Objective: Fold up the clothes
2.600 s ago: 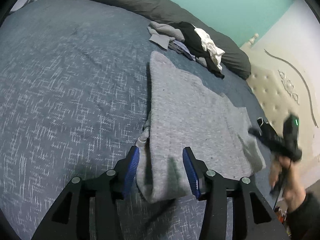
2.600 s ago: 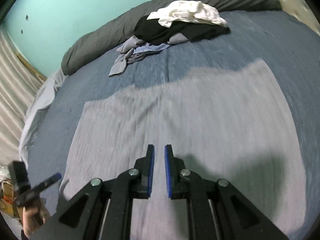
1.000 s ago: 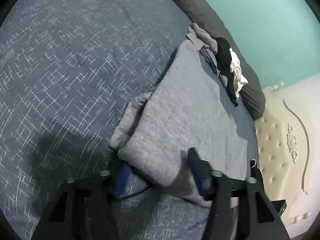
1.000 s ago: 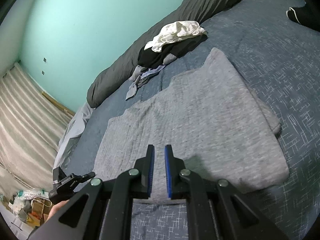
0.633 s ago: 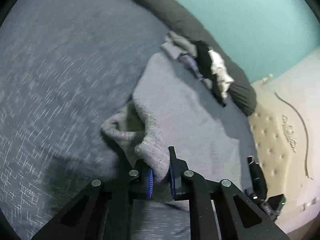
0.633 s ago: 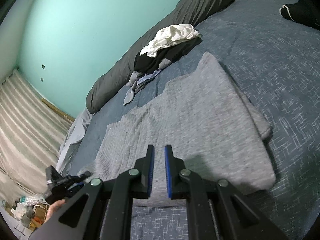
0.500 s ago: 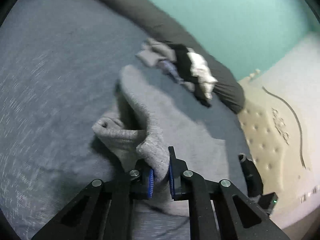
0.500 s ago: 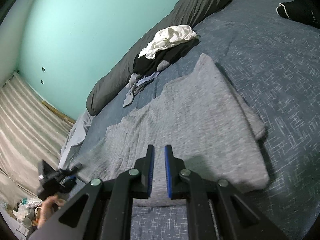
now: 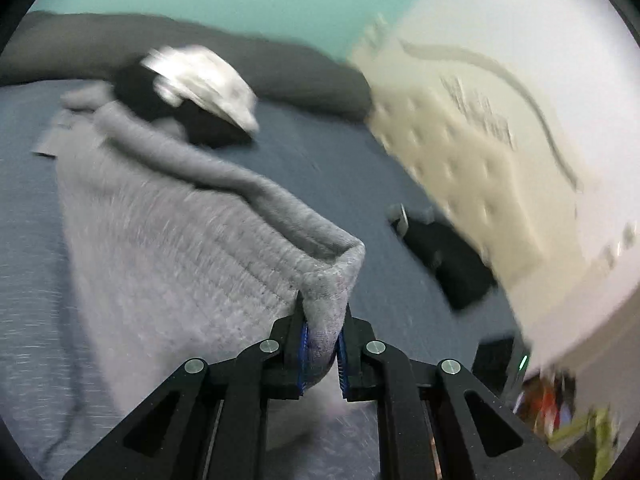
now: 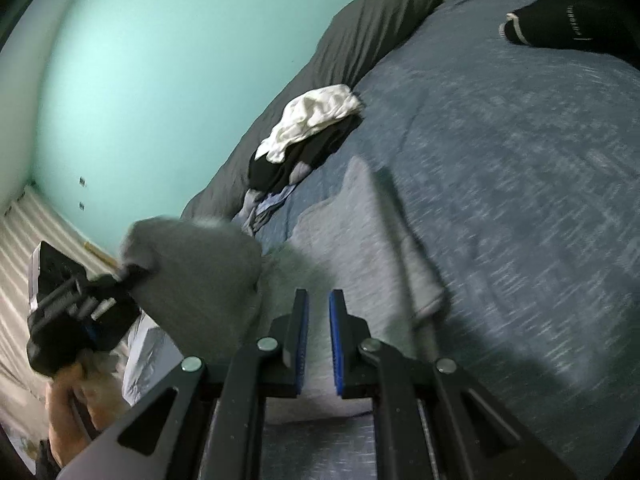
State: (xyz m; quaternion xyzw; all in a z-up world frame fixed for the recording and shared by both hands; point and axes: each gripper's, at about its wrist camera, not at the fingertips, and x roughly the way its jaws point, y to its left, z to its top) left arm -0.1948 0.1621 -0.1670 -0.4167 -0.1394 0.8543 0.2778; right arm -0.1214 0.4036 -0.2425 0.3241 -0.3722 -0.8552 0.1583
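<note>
A grey knit garment [image 9: 180, 248] lies on the blue bedspread [image 10: 520, 160]. My left gripper [image 9: 322, 320] is shut on one end of it and holds that end raised, so the fabric hangs back from the pads in a fold. In the right wrist view the raised end [image 10: 200, 272] hangs at the left from the left gripper [image 10: 120, 276], held by a hand [image 10: 76, 392]. The rest of the garment [image 10: 352, 232] lies flat. My right gripper [image 10: 318, 300] is shut low over the flat part. Nothing shows between its pads.
A pile of white and black clothes [image 10: 312, 128] lies near the long dark grey pillow [image 10: 380, 20]. A black garment [image 9: 448, 264] lies by the cream tufted headboard [image 9: 480, 160]. Bedspread stretches bare to the right of the grey garment.
My left gripper went from open around the garment's end to shut on it, then lifted that end and swung it towards the headboard side. The right gripper stayed shut over the garment.
</note>
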